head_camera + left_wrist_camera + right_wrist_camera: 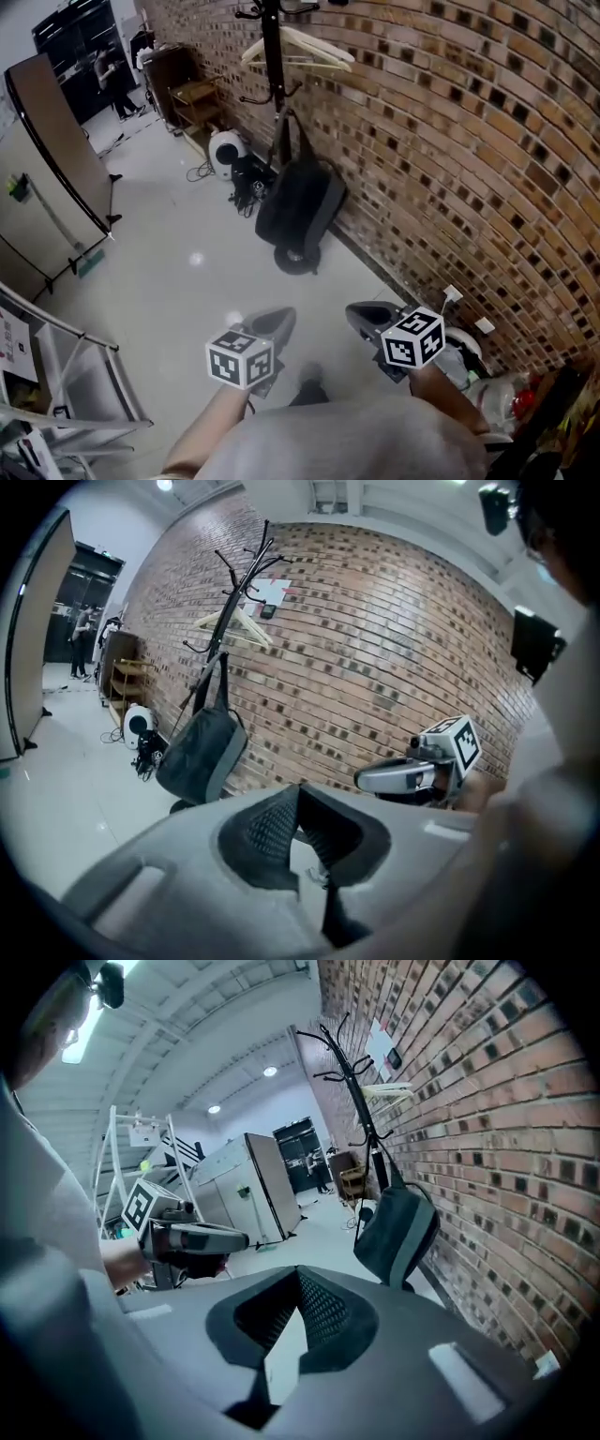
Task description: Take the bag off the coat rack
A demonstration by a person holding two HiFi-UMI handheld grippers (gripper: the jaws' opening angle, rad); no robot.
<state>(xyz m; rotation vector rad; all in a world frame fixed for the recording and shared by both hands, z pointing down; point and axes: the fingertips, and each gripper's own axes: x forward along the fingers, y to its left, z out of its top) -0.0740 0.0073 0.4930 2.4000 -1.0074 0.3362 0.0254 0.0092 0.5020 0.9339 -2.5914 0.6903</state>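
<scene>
Bags: one bag point(298, 208) is hanging in the scene.
Coat racks: one black coat rack point(272, 47) is standing against the brick wall point(450, 141), with several curved hooks branching off its pole.
Hangers: one pale hanger point(302, 49) is hanging high on the rack, above the bag.
Grippers: two are showing low in the head view, side by side and both pointing toward the rack, each carrying one cube with square markers.
Bag's place: it is hanging by its dark straps from a lower hook, resting close along the wall, with its bottom dangling just above the rack's round base point(298, 259). It is well apart from both grippers.
Bag's look: it is showing a dark, nearly black body with a lighter grey band running down one side, soft and sagging, and leaning at a tilt.
Left gripper point(298, 794): its jaws are meeting at the tips, closed all the way and gripping nothing; only floor is showing behind them.
Right gripper point(298, 1279): its jaws are likewise touching at the tips and clasping nothing.
Other things: one round white appliance point(225, 150) is sitting on the grey floor point(178, 272) past the rack.
</scene>
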